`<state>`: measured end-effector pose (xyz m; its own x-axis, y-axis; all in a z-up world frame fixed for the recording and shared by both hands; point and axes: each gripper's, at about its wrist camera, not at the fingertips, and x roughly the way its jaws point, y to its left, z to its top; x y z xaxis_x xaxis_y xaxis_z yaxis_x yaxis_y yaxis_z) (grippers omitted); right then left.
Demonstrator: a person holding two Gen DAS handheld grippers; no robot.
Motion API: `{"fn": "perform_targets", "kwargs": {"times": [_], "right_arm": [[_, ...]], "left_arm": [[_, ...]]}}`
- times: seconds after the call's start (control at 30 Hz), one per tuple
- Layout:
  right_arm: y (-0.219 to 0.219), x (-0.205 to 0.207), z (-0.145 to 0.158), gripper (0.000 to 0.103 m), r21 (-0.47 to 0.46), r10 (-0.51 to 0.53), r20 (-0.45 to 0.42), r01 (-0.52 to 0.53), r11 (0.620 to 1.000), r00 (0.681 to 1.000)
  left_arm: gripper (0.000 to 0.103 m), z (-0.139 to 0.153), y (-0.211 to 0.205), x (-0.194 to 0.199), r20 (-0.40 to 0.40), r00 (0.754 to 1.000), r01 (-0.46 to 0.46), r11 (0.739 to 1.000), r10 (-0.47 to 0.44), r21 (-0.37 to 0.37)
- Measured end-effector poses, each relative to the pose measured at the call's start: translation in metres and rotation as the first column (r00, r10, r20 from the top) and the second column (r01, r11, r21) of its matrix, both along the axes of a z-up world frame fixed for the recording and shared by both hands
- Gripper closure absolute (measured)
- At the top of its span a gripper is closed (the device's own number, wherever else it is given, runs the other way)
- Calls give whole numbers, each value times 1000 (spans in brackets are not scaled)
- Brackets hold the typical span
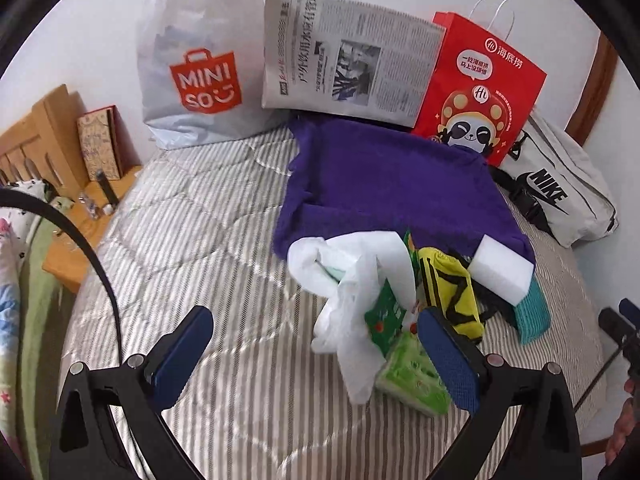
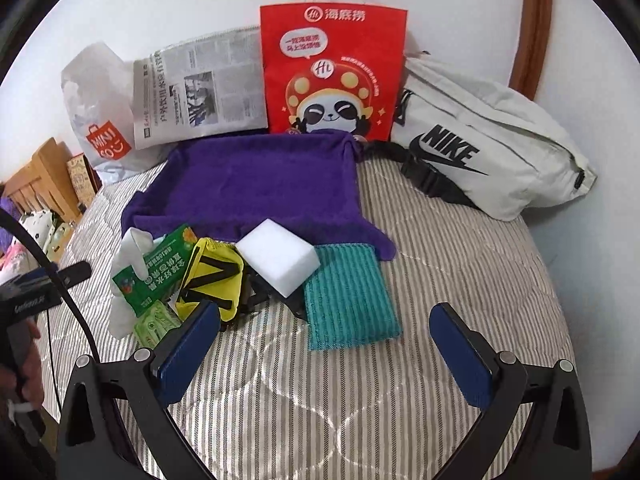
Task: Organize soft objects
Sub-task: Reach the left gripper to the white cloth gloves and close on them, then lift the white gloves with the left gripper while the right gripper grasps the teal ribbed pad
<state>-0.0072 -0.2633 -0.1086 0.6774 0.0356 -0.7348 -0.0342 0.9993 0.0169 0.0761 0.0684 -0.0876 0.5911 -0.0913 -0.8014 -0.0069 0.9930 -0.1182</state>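
A purple towel [image 1: 392,184] [image 2: 256,184] lies spread on the striped bed. At its near edge is a pile: a white sponge block [image 1: 502,270] [image 2: 278,260], a teal cloth [image 1: 532,312] [image 2: 348,300], a yellow and black pouch [image 1: 452,292] [image 2: 212,276], green tissue packs [image 1: 412,376] [image 2: 160,272] and loose white tissue [image 1: 352,280] [image 2: 128,248]. My left gripper [image 1: 316,340] is open, its right finger beside the tissue packs. My right gripper [image 2: 328,328] is open and empty, just in front of the teal cloth.
Against the wall stand a white Miniso bag [image 1: 200,60] [image 2: 100,120], a newspaper [image 1: 352,60] [image 2: 200,88] and a red paper bag [image 1: 480,92] [image 2: 332,68]. A white Nike bag [image 1: 560,196] [image 2: 488,140] lies at the right. A wooden bedside stand [image 1: 68,184] is left.
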Motion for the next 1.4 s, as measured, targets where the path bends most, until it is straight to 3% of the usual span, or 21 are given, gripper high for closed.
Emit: {"fn": "perform_targets", "kwargs": {"times": [0.2,0.33,0.4,0.43,0.5,0.57,0.6,0.67,0.8,1.2,1.4], "right_arm": [[11,16,-16,0,-1,36,-31,-36,999,999],[16,25,-29,0,-3,43,-61,-43,999,997],[15,29,-34,0,2,42,-74,-42,999,996],[14,31,-36,0,3,39,-79,-39,999,996],[12,33,-40,0,5,34,-89,-33,999,995],[8,37,-44,0,11,20,-99,-19,1000,995],[6,38,-44,0,15,15,-101,-13,1000,995],[2,41,-46,0,31,5,-105,-2,1000,994],[-4,45,-47,0,45,-15,-109,20,999,994],[-4,43,-45,0,51,-21,-114,27,998,993],[3,42,-50,0,44,1,-131,5,999,991]], "left_arm": [[2,-18,-6,36,-26,999,28,995,-30,-92],[15,-37,-10,63,-78,996,28,995,-36,-95],[27,-46,-10,73,-106,994,23,995,-34,-101],[39,-50,-10,77,-114,992,32,993,-46,-117],[49,-54,-12,83,-123,990,55,987,-74,-148],[70,-55,-12,86,-119,989,63,987,-82,-149],[72,-54,-11,86,-112,990,71,986,-88,-149],[88,-50,-8,84,-95,990,92,982,-109,-168],[94,-38,2,76,-51,990,117,976,-128,-182],[94,0,39,32,45,994,109,987,-104,-118],[94,-31,50,39,-35,998,53,997,-54,-47]]}}
